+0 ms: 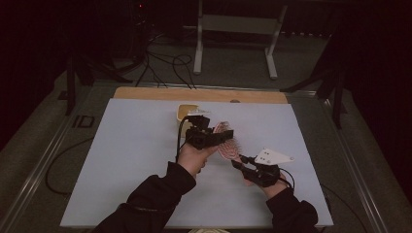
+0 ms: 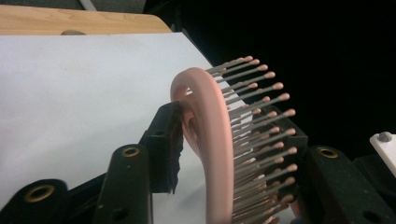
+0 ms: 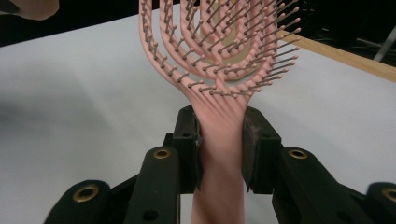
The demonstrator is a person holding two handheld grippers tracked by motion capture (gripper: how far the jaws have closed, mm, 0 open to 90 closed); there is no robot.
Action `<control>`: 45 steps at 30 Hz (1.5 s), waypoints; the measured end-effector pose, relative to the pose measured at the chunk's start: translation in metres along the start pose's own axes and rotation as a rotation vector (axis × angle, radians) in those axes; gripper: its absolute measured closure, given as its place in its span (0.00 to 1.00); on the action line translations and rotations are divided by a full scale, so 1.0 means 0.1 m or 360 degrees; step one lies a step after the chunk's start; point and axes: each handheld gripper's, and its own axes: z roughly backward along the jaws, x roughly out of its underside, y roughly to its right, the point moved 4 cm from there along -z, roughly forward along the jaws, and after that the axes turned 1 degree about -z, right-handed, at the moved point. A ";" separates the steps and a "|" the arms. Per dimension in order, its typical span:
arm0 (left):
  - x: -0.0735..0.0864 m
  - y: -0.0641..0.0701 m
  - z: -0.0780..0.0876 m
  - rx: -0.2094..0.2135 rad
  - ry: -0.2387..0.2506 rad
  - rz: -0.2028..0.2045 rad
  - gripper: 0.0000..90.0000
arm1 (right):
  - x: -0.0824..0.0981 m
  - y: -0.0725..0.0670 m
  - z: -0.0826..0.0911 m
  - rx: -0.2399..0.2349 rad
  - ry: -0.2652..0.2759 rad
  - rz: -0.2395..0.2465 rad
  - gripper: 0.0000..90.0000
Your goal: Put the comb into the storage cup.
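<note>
While right gripper [image 3: 219, 135] clamps brush [image 3: 219, 51] by handle, head sticks out past its jaws, bristles up. Left gripper [image 2: 229, 140] closed on brush head: one pad on back, other against bristle tips. Brush held above sheet [image 1: 136, 160], bridging both grippers.

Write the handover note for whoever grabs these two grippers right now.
Right gripper: shut on the pink hairbrush at its handle, head raised above the white mat.
Left gripper: jaws around the brush head, one pad on its back, the other among the bristles; take it as gripping.
Done: brush lifted, held at both ends.
Left: unclear; perhaps pass it to one gripper. A yellow dish sits behind.
</note>
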 end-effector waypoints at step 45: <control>-0.22 0.19 0.20 0.0091 0.0018 -0.0250 0.73 | -0.04 -0.08 0.00 -0.0119 0.0053 -0.0034 0.12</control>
